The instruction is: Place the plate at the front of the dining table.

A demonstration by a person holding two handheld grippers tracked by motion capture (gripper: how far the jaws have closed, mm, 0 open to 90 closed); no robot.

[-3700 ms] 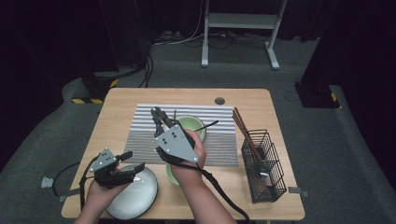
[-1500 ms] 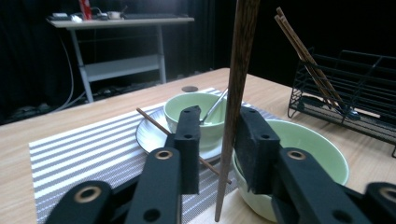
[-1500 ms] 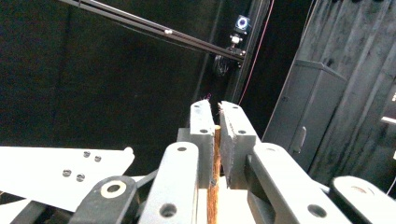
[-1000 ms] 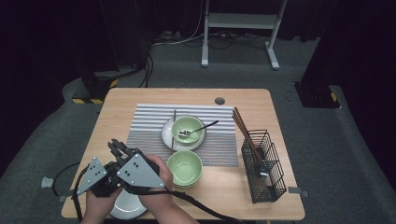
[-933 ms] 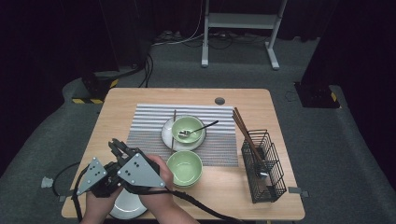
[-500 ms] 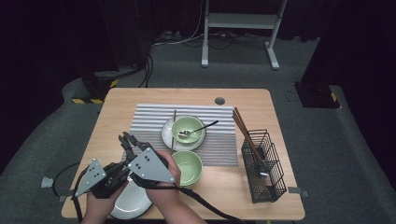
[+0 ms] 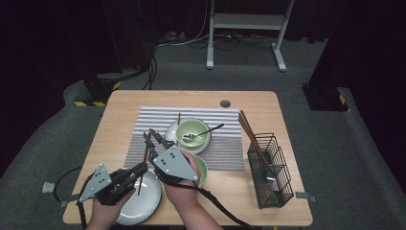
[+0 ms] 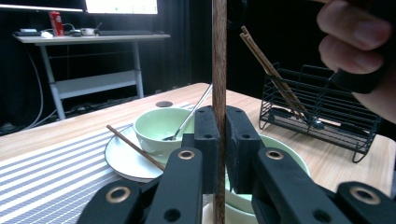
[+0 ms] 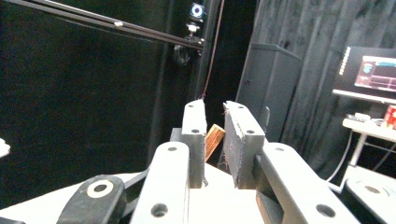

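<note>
- The left gripper (image 7: 139,171) is at the near left of the table (image 7: 119,108), over the white plate (image 7: 143,206)
- In the left gripper view its jaws are closed tight on a brown chopstick (image 8: 218,70), which stands straight up between them
- From above, the chopstick (image 7: 144,160) runs from the left gripper toward the right gripper (image 7: 152,136)
- The right gripper sits just to the right of the left one, and its jaws point to the far side
- In the right gripper view its jaws are a little apart, and the end of the chopstick (image 9: 214,139) sits between them; I cannot tell if they press on it
- A green bowl (image 7: 202,170) is near the right hand (image 7: 184,184)
- Farther off, another green bowl with a spoon (image 7: 206,132) sits on a plate on the striped mat (image 7: 225,151)
- A black wire basket (image 7: 270,170) stands at the right with more chopsticks in it
</note>
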